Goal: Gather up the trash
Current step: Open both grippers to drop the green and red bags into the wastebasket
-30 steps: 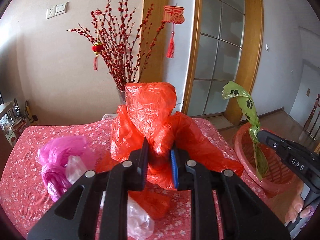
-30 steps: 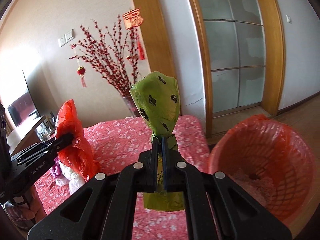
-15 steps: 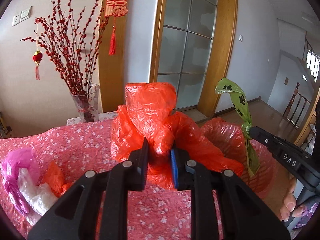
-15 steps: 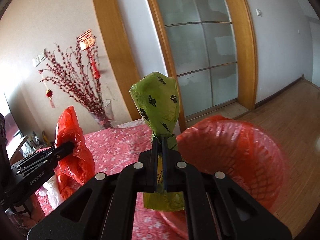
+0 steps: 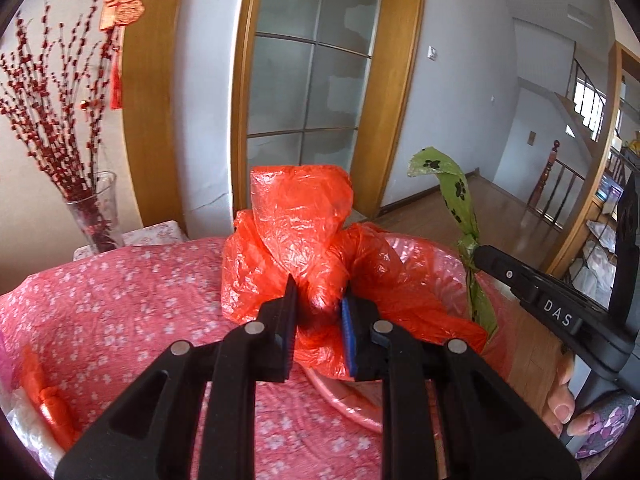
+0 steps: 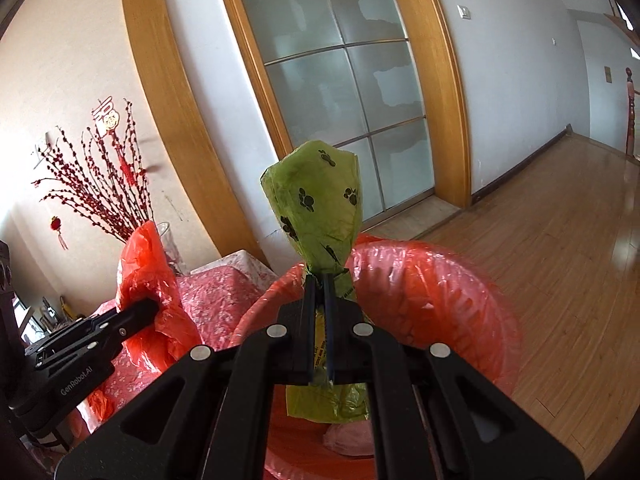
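Trash in both our claws. Our left claw (image 5: pixel 318 318) is clamped on a crumpled orange plastic bag (image 5: pixel 298 240), pinching its bunched neck between the blue-padded fingers (image 5: pixel 348 332); the bag puffs up above the grip and hangs below it. In the left wrist view it sits over the edge of the desk (image 5: pixel 120 300), which has a red floral cloth, right at the near rim of the red basket (image 5: pixel 448 276). We can't tell whether the bag touches the rim.

Our right claw (image 6: pixel 319 280) is clenched on a green paw-print bag (image 6: pixel 316 208), gripping at its knot. Top of the bag stands up above the fingers, the tail hangs down inside the basket (image 6: pixel 460 292) mouth. The basket is lined with a red translucent plastic liner, and something pinkish lies at its bottom (image 6: pixel 348 438).

From the right wrist view, the left claw (image 6: pixel 154 308) shows at far left with the orange bag (image 6: pixel 148 264) beside the basket. From the left wrist view, the right claw (image 5: pixel 480 254) comes in from the right holding the green bag (image 5: pixel 456 196) over the basket.

More trash on the desk at far left: an orange scrap (image 5: pixel 48 404) and clear plastic (image 5: pixel 20 420), well apart from the basket. A glass vase (image 5: pixel 96 212) of red branches stands behind the desk, near a wood-framed glass door (image 5: pixel 308 92).
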Tool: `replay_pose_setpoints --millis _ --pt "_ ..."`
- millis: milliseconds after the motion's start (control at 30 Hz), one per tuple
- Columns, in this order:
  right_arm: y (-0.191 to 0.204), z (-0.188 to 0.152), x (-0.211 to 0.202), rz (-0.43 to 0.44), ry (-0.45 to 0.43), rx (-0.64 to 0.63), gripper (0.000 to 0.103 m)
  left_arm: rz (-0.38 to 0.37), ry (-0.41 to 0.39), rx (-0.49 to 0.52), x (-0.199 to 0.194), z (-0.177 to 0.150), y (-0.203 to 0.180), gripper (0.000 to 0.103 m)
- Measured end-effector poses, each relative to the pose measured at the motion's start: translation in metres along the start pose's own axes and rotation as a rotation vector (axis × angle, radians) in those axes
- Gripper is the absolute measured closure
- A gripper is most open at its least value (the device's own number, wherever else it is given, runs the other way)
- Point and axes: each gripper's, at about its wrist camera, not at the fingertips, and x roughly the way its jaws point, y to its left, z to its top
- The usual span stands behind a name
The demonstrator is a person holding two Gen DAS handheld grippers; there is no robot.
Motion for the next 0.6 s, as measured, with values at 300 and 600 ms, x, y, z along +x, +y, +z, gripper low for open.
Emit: replay_pose_setpoints --millis 300,600 --pt "-0.028 0.003 0.006 -0.028 0.006 0.055 0.098 -0.057 0.059 0.016 0.037 -0.004 -0.024 0.08" --pt "-0.041 0.0 0.013 -0.035 0.03 0.093 0.075 -0.036 0.093 0.013 0.051 -0.013 -0.024 0.06"
